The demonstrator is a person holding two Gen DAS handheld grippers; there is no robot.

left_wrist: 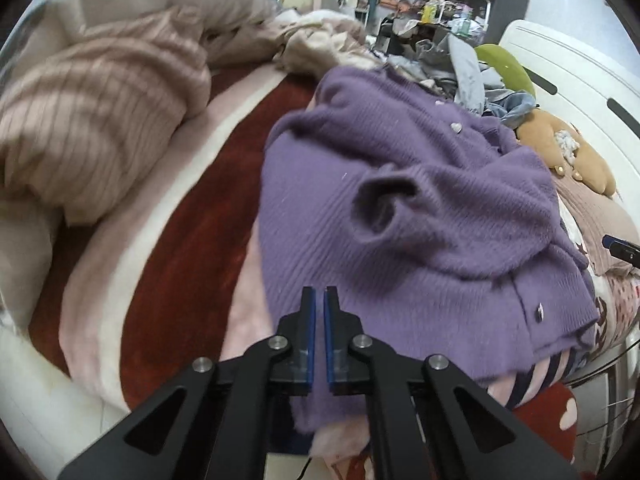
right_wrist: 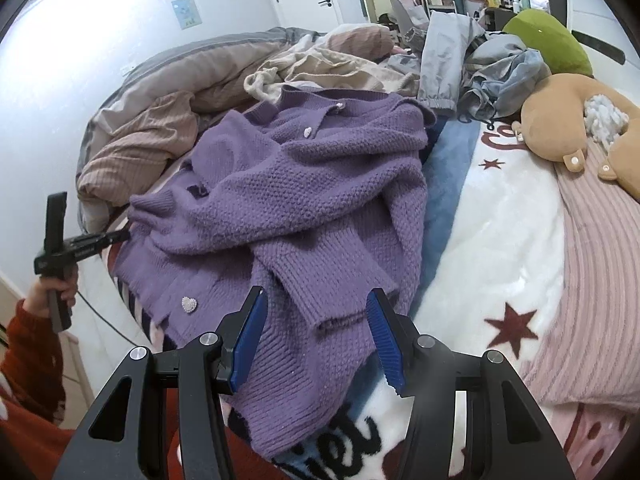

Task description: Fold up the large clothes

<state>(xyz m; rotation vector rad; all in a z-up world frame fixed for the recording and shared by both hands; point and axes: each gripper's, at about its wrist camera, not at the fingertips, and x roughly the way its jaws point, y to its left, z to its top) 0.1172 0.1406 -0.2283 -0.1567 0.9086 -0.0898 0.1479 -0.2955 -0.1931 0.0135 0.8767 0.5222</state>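
Observation:
A purple knit cardigan (right_wrist: 288,200) with heart-shaped buttons lies rumpled on the bed, both sleeves folded across its front. My right gripper (right_wrist: 316,300) is open above the near sleeve's ribbed cuff (right_wrist: 332,304), its blue pads apart and not pressing the knit. In the left wrist view the cardigan (left_wrist: 400,200) fills the middle. My left gripper (left_wrist: 319,292) is shut just over its near part, and I see no cloth between the pads. From the right wrist view, the left gripper (right_wrist: 120,235) reaches the cardigan's left edge, held by a hand (right_wrist: 52,288) in a red sleeve.
A beige ribbed duvet (left_wrist: 92,120) is heaped at the left. Grey clothes (right_wrist: 472,60), a green cushion (right_wrist: 548,40) and a tan plush toy (right_wrist: 568,128) crowd the far side. A star-patterned blanket (right_wrist: 500,240) lies at the right, and a dark red one (left_wrist: 180,248) at the left.

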